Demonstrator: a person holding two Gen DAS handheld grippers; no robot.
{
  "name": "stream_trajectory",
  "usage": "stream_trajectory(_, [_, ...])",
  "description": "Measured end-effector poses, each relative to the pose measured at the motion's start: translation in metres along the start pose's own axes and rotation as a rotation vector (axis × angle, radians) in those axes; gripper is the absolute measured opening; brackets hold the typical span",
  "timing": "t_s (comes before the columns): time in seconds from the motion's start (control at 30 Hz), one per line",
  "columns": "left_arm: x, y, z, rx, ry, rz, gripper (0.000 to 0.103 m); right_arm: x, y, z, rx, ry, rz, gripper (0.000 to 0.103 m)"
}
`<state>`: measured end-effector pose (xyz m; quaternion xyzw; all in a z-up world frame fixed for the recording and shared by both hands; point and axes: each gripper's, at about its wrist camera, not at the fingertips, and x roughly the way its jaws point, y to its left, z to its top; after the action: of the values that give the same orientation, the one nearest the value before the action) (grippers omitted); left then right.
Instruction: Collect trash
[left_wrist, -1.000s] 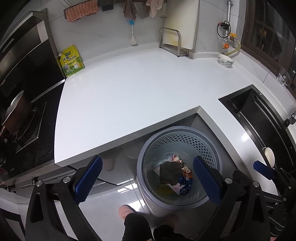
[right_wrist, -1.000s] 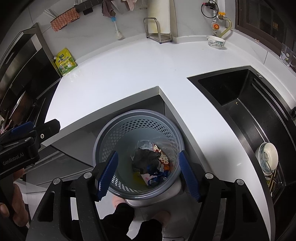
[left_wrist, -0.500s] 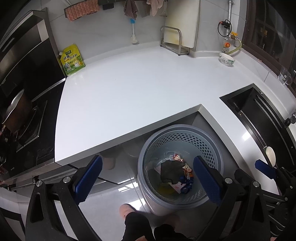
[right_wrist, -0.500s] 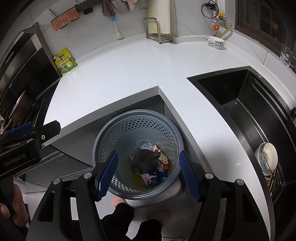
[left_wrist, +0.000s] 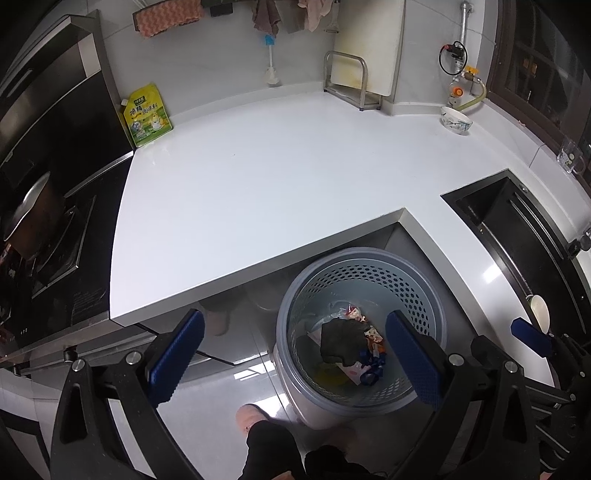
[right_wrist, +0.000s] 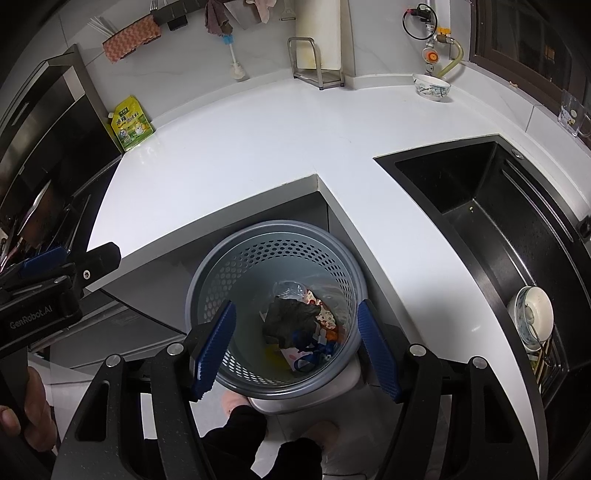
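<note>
A grey perforated trash basket stands on the floor in the counter's inner corner; it also shows in the right wrist view. Inside lies trash: a dark crumpled piece, colourful wrappers and blue scraps. My left gripper is open and empty, held above the basket's left side. My right gripper is open and empty, straddling the basket from above. The left gripper's body shows at the left of the right wrist view.
A white L-shaped counter holds a yellow-green pouch, a metal rack with a cutting board and a small bowl. A black sink with dishes lies right; a stove with pan lies left.
The left gripper has drifted slightly; the view shifts a little. Both grippers stay open and empty over the basket.
</note>
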<state>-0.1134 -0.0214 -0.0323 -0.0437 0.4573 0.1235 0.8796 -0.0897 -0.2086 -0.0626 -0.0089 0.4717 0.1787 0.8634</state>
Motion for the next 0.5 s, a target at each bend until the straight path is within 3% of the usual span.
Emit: stream_trajectory(0.5, [0.0035,-0.0012,-0.0034,0.009,0.017,0.001,0.097,-0.0038,0.0040,0.0002,0.000,-0.010,-0.006,0.065])
